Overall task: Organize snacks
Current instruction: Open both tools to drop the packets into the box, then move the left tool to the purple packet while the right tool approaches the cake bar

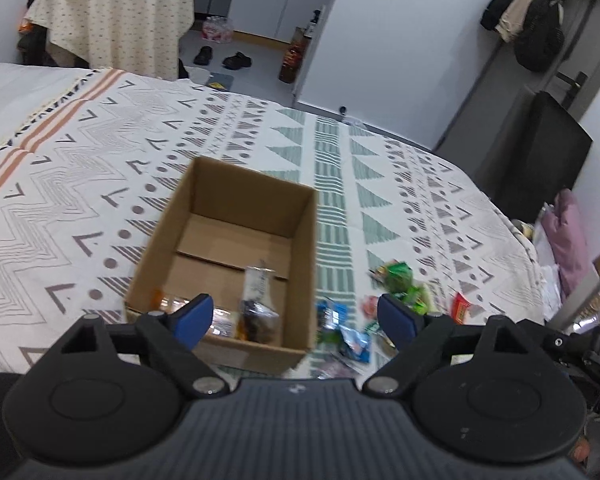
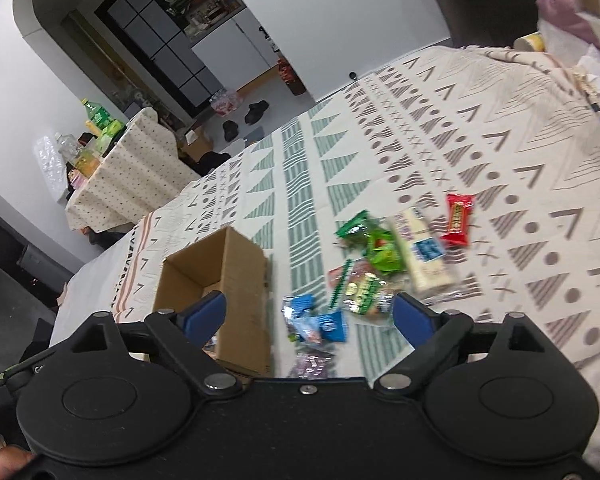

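1. Left wrist view: the left hand-held gripper point(image 1: 296, 316) is released, nothing between its fingers, over a cardboard box point(image 1: 236, 264) on the bed point(image 1: 80, 168); clear snack packets point(image 1: 260, 304) lie inside.
2. Right wrist view: the right hand-held gripper point(image 2: 310, 318) is released too, above loose snacks point(image 2: 384, 256) scattered beside the box.

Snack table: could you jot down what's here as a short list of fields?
surface: patterned cloth
container: open cardboard box, upright on the cloth
in box: clear packets near the front wall
loose pile: right of the box, green packets, blue packets, pale bar
set apart: red packet
left tool: open, empty
right tool: open, empty
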`<state>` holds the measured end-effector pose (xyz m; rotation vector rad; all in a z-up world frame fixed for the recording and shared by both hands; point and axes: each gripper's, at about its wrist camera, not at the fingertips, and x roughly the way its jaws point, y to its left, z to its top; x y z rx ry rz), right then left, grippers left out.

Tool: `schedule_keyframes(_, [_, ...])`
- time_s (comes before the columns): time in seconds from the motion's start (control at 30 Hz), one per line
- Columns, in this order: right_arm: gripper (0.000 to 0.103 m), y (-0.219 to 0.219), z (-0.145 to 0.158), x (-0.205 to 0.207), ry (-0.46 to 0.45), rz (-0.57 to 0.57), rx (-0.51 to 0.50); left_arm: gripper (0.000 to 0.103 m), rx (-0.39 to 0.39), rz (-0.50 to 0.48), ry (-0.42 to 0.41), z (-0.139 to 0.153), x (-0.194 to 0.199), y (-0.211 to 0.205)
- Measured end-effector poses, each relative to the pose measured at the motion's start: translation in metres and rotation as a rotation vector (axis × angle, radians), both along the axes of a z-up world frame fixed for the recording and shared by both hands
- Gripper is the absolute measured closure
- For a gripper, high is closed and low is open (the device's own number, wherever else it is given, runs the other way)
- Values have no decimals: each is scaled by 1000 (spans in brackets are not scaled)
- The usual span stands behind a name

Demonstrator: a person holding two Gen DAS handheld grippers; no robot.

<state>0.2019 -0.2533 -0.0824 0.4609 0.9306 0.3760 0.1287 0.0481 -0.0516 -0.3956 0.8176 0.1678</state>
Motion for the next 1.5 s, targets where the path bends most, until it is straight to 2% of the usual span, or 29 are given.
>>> schedule_keyframes(0.3, [11, -41, -1, -3, -3, -21, -16, 15, 18, -62, 12, -4, 0, -38])
schedule_keyframes(0.57, [0, -66, -7, -4, -12, -3, -22, 15, 37, -87, 38, -11, 4, -63])
schedule_keyframes(0.63, [0, -72, -8, -4, -26, 0, -28, 15, 47, -91, 47, -14, 5, -70])
schedule_keyframes(0.73, [0, -81, -14, -4, -48, -11, -44, 14, 73, -86, 66, -20, 7, -77])
schedule_keyframes(0.9, [0, -91, -35, -3, -5, -32, 19, 11, 72, -87, 94, -34, 9, -83])
schedule_keyframes(1.03, [0, -96, -42, -2, -10, -58, 12, 11, 77, -82, 101, -41, 10, -87])
schedule_keyframes(1.33, [0, -96, -62, 11, 28, -15, 57, 12, 109, -32, 97, -64, 16, -96])
schedule_keyframes(1.5, [0, -93, -70, 18, 45, 6, 58, 13, 105, 10, 124, -83, 24, -97])
